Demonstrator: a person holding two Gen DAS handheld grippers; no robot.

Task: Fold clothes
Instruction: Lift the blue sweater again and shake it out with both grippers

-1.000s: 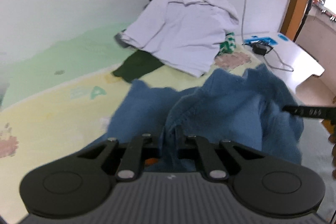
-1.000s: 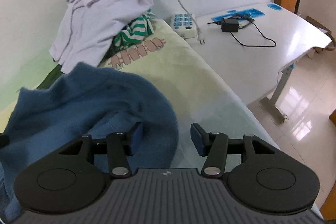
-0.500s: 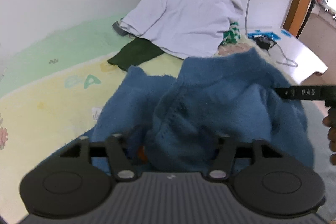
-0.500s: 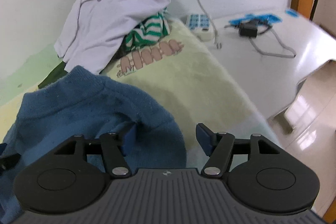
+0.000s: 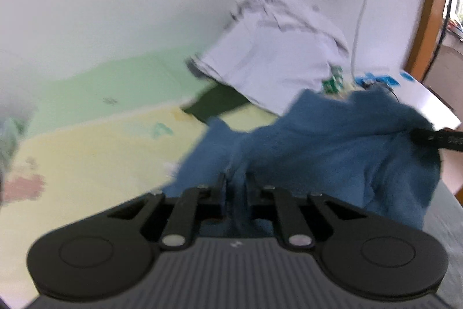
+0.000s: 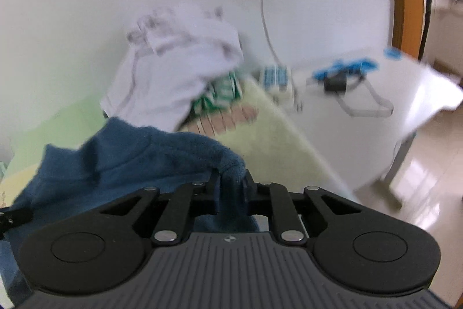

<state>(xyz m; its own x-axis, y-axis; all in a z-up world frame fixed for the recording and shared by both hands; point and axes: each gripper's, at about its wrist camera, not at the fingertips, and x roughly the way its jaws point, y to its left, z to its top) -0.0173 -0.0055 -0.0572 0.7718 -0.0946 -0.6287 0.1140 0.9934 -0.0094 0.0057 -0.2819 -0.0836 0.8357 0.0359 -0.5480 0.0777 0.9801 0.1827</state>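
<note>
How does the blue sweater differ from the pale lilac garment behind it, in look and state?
The blue sweater is deep blue and fuzzy; the pale lilac garment is light and smooth-looking. The blue sweater is pinched by the left gripper and right gripper, whose jaws are closing on its fabric; the pale lilac garment is touched by neither. The sweater is near the cameras; the lilac garment is heaped against the wall over other clothes. Both are unfolded.

left tool [image 5: 235, 187] closing, right tool [image 6: 231, 183] closing

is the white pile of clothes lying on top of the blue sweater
No, the white pile sits further back against the wall, apart from the blue sweater, which is bunched up in front of it.
</note>
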